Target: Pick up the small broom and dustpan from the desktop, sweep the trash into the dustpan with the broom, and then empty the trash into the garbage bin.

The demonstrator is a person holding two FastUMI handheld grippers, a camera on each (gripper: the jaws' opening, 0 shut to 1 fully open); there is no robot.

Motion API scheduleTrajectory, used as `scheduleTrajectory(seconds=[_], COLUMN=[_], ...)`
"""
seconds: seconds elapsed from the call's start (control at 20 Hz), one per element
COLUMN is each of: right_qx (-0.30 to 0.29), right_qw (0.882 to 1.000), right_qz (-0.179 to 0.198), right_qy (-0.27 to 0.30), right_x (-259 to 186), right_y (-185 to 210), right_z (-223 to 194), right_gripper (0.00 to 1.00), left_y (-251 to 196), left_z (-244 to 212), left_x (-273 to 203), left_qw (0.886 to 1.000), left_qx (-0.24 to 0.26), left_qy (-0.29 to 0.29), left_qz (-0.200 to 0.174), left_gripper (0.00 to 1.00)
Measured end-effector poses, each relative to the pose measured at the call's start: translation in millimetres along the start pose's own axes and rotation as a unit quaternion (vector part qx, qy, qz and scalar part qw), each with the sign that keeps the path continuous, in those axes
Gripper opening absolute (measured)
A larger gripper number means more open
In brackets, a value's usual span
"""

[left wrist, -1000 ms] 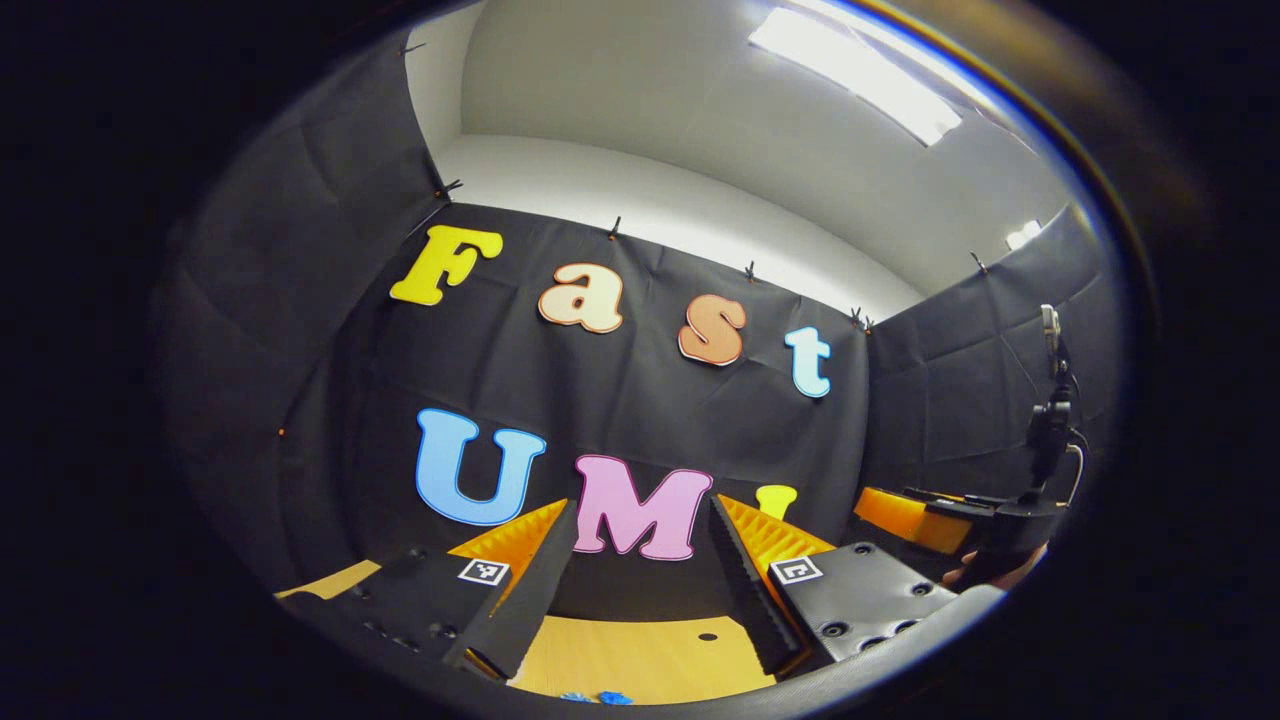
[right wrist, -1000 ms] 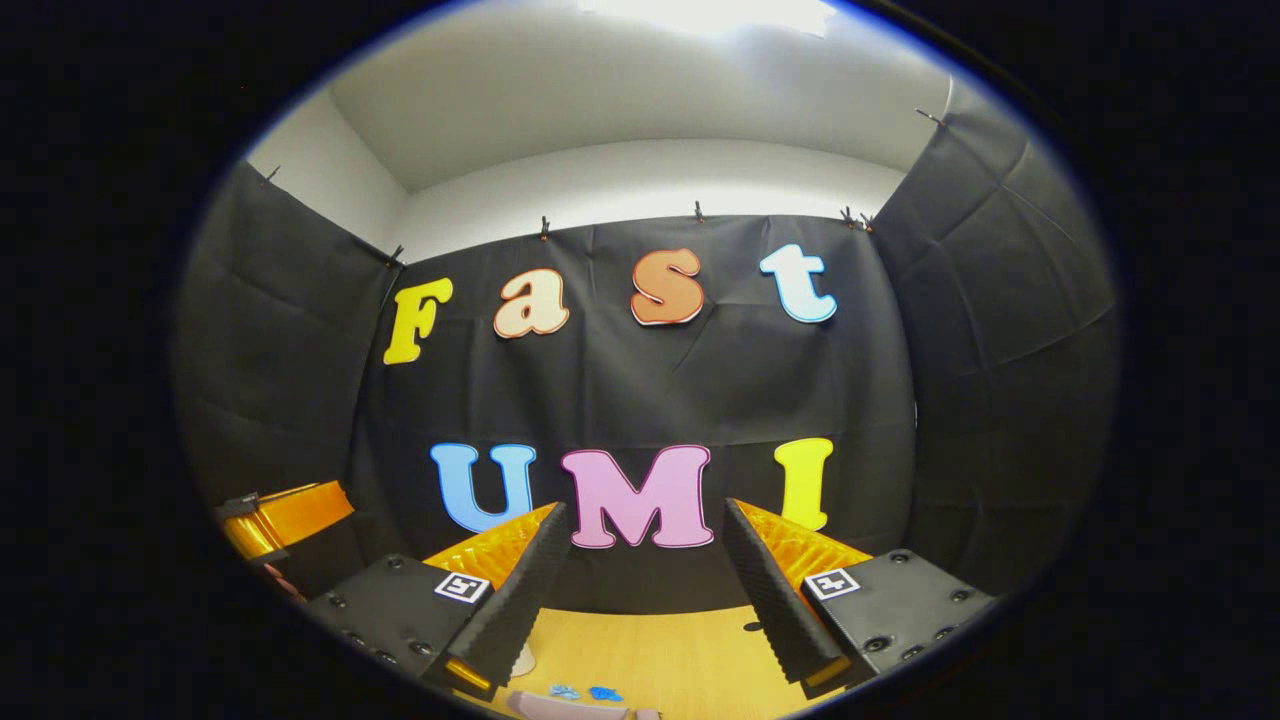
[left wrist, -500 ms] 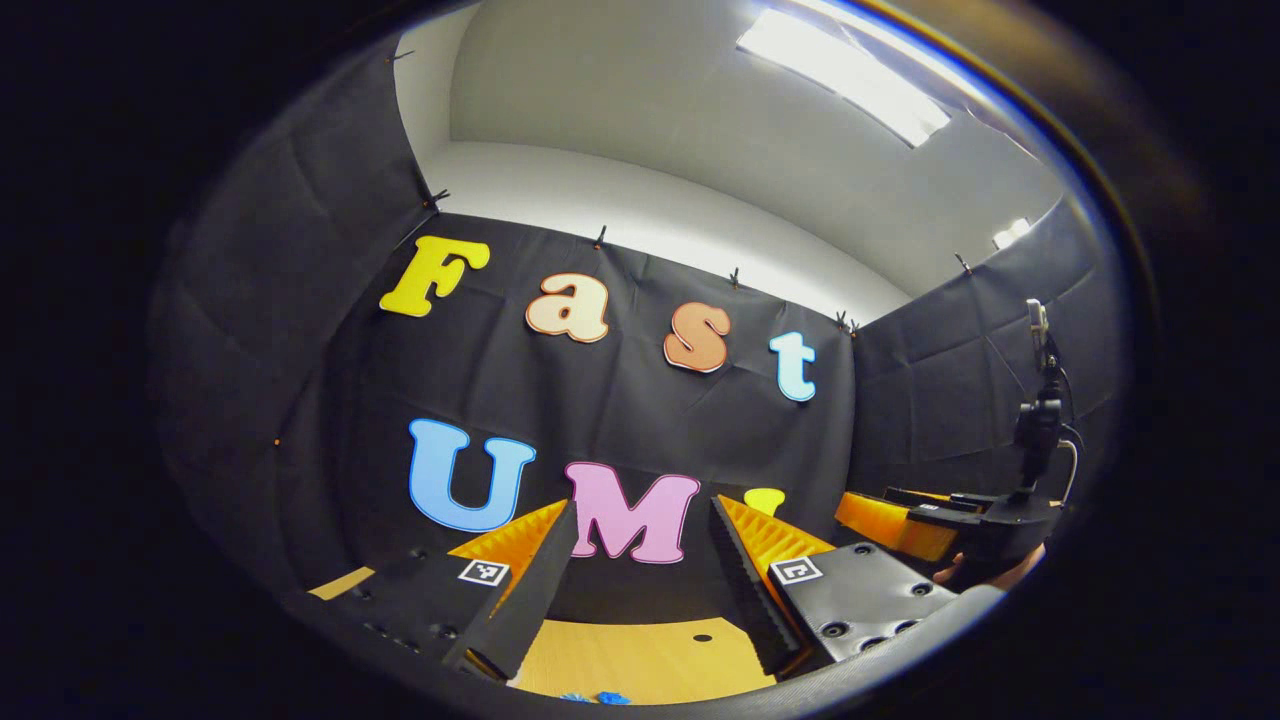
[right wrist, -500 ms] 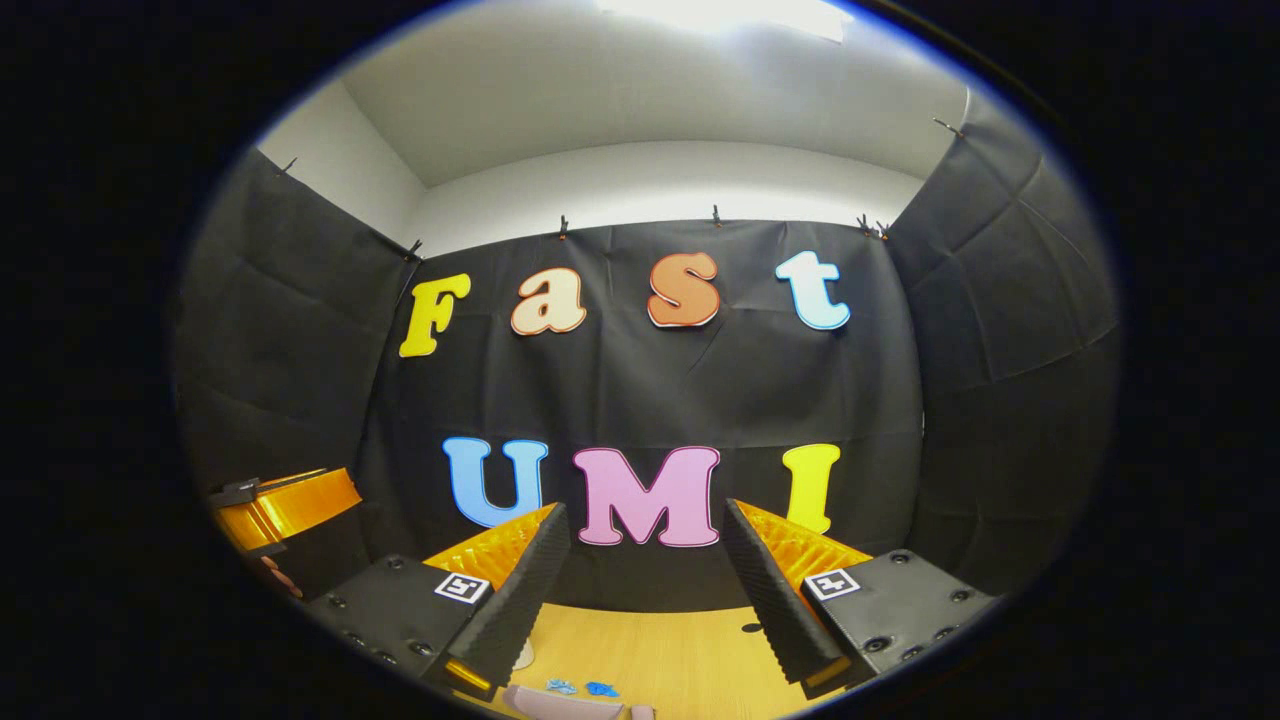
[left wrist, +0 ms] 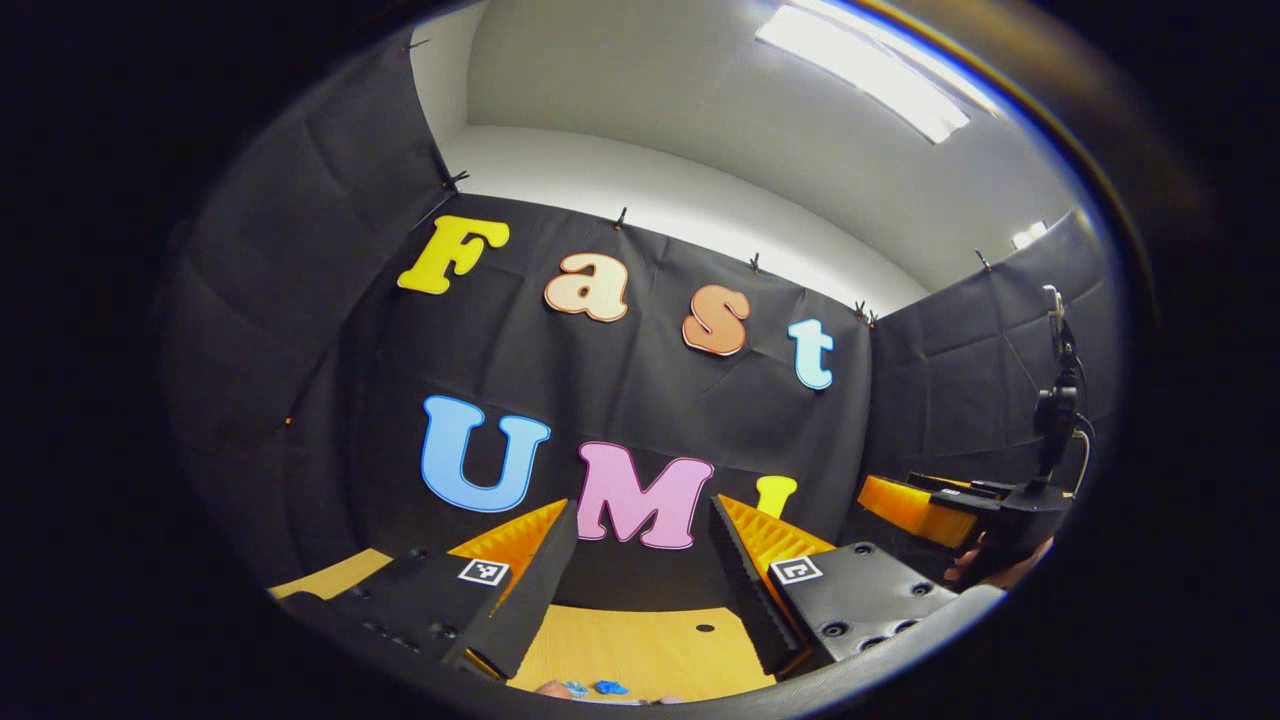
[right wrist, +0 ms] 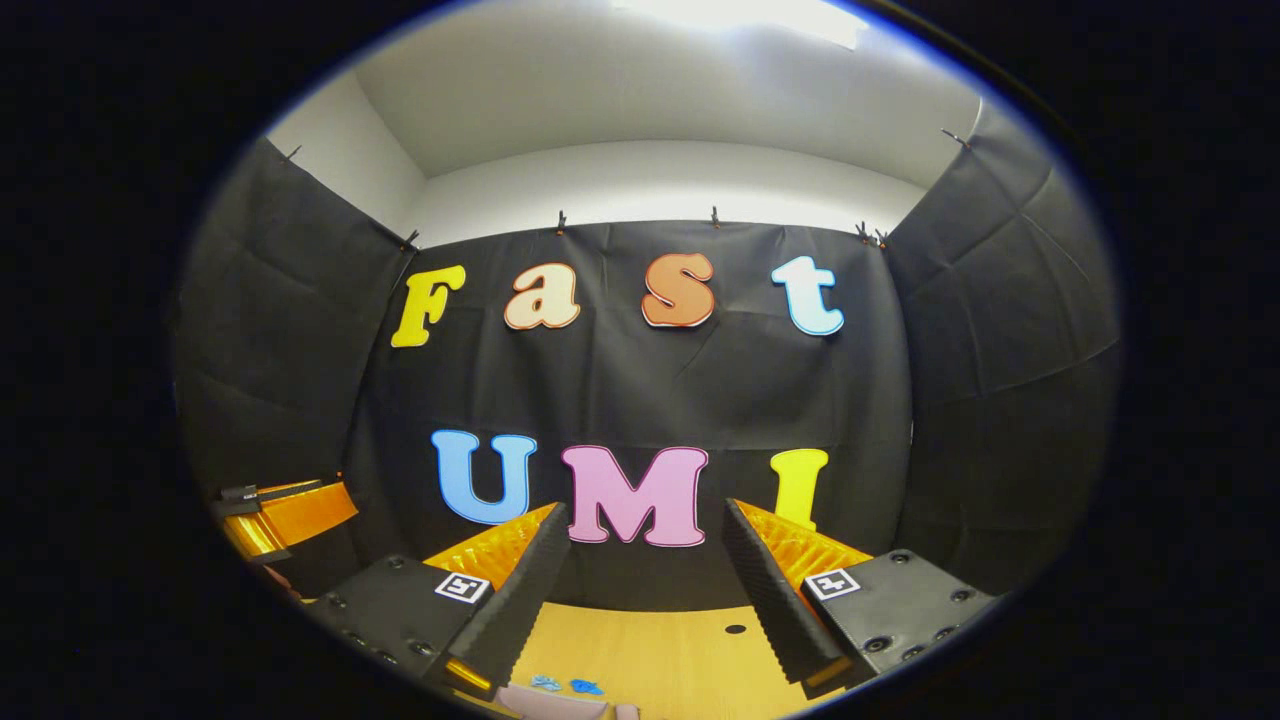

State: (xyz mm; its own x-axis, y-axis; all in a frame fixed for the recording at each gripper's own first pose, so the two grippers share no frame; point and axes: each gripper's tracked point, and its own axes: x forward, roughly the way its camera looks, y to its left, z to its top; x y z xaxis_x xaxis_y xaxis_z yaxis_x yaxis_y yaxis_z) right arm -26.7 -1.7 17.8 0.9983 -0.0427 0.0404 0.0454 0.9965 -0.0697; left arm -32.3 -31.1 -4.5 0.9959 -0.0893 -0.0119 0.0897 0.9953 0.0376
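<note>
Opening step, before any pickup: left gripper [left wrist: 640, 560] and right gripper [right wrist: 645, 565] held level above the bench [right wrist: 680, 655], jaws wide and empty. Blue trash scraps [right wrist: 565, 686] near the lower edge beside a pinkish object [right wrist: 550, 703], possibly the dustpan. Next: tilt down, locate broom.

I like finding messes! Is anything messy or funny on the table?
Yes: small blue scraps lie loose on the wooden desktop, near the edge. They look like the trash waiting to be swept. Both grippers are open and hold nothing.
</note>
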Motion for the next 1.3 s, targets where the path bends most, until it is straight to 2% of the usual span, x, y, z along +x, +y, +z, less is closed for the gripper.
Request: scheduleTrajectory(seconds=[0.05,0.1,0.2,0.25,0.3,0.35,0.4,0.45,0.5,0.55,0.6,0.75,0.8,0.85,0.9,0.95,1.15,1.25,1.3], right_qx=[-0.01,-0.019,-0.02,-0.017,-0.016,-0.017,-0.02,-0.024,-0.028,-0.032,-0.034,-0.034,-0.033,-0.032,-0.031,-0.031,-0.023,-0.01,0.004], right_qw=[1.0,1.0,1.0,1.0,1.0,0.999,0.999,0.999,0.998,0.998,0.998,0.998,0.997,0.997,0.996,0.995,0.986,0.972,0.963], right_qz=[-0.004,-0.005,0.008,0.015,0.023,0.028,0.032,0.034,0.036,0.038,0.04,0.043,0.041,0.043,0.046,0.049,0.049,0.048,0.047], right_qy=[0.0,0.002,0.005,0.006,0.007,0.012,0.022,0.032,0.038,0.039,0.038,0.044,0.052,0.061,0.072,0.084,0.16,0.229,0.264], right_x=[2.0,1.7,-2.3,-3.3,-0.9,0.8,-0.8,-1.9,-1.4,-0.3,3.3,5.3,5.5,5.6,6.6,9.5,27.4,30.3,28.5], right_y=[-2.1,-2.7,5.4,10.2,14.6,17.7,18.8,19.8,21.4,23.0,26.0,29.3,29.8,30.6,33.2,33.7,22.1,13.8,12.1], right_z=[-1.2,-2.4,-5.7,-6.6,-9.6,-15.7,-24.5,-32.0,-36.1,-37.4,-37.6,-47.8,-54.9,-63.2,-73.3,-84.4,-147.3,-199.7,-224.4], right_gripper=[0.93,0.98,0.94,0.98,0.94,0.94,0.94,0.98,0.94,0.94,0.98,0.98,0.94,0.94,0.98,0.94,0.94,0.99,0.99], left_y=[0.2,-0.2,-3.8,-5.6,-5.8,-4.7,-1.3,2.6,6.1,8.5,9.8,7.6,5.4,4.2,3.0,2.3,-1.0,-1.3,-1.1], left_z=[-3.4,-5.1,-9.4,-12.0,-13.6,-17.4,-20.7,-26.9,-30.0,-33.9,-36.6,-57.9,-64.2,-72.7,-81.2,-90.3,-141.6,-182.5,-205.9], left_x=[0.1,0.4,2.2,2.7,2.6,4.5,5.3,6.2,6.5,6.3,6.5,6.4,6.9,6.8,8.0,9.5,22.4,24.1,23.9], left_qw=[1.0,1.0,1.0,1.0,1.0,1.0,0.999,0.999,0.999,0.999,0.998,0.996,0.995,0.994,0.993,0.991,0.98,0.967,0.956], left_qx=[0.004,0.008,0.014,0.018,0.021,0.023,0.025,0.025,0.025,0.028,0.033,0.05,0.051,0.05,0.048,0.047,0.03,0.007,-0.007], left_qy=[0.003,0.005,0.01,0.012,0.013,0.016,0.022,0.03,0.036,0.038,0.042,0.072,0.083,0.094,0.108,0.123,0.195,0.252,0.289], left_qz=[-0.002,0.0,-0.004,-0.006,-0.007,-0.007,-0.002,0.005,0.012,0.018,0.021,0.021,0.018,0.016,0.014,0.016,0.026,0.04,0.049], left_gripper=[0.77,0.77,0.77,0.77,0.77,0.77,0.77,0.77,0.77,0.77,0.77,0.77,0.77,0.77,0.77,0.77,0.78,0.78,0.78])
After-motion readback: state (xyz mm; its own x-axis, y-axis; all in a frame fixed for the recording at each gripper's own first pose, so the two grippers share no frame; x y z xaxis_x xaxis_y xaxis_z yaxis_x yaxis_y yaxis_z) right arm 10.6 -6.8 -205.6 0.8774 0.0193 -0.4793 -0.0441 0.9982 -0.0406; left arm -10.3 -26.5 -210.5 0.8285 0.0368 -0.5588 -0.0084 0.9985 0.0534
